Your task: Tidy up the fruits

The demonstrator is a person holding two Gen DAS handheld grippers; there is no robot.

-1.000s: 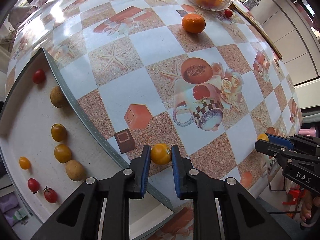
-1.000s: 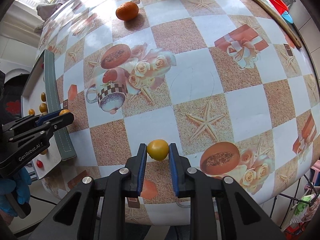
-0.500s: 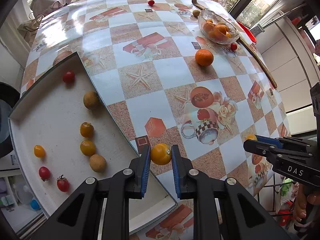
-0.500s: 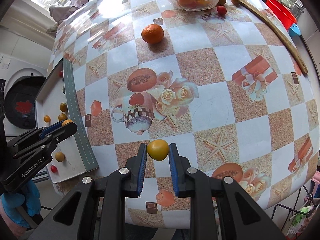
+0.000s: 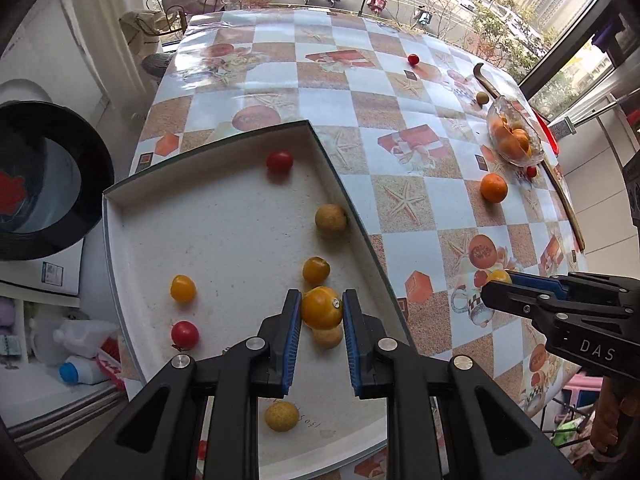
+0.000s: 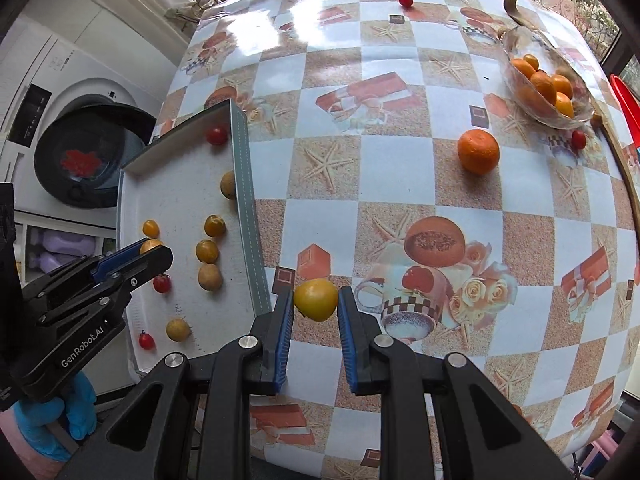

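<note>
My left gripper (image 5: 320, 312) is shut on a yellow tomato (image 5: 321, 307) and hangs above the white tray (image 5: 224, 216), over its right half. My right gripper (image 6: 314, 300) is shut on a second yellow tomato (image 6: 315, 298), held above the tablecloth just right of the tray's grey rim (image 6: 248, 204). In the tray lie several small fruits: yellow tomatoes (image 5: 316, 270), red tomatoes (image 5: 279, 161) and tan round fruits (image 5: 330, 221). The right gripper (image 5: 496, 284) also shows at the right of the left wrist view, and the left gripper (image 6: 150, 250) shows over the tray in the right wrist view.
An orange (image 6: 478, 151) sits alone on the checked tablecloth. A glass bowl (image 6: 548, 80) of oranges stands at the far right with a red tomato (image 6: 578, 139) beside it. Another red tomato (image 6: 405, 0) lies at the far edge. A washing machine (image 6: 80, 160) stands left of the table.
Both grippers have moved left and risen with their tomatoes. The left one now hangs over the tray instead of the tablecloth; the right one has come close to the tray's rim.
</note>
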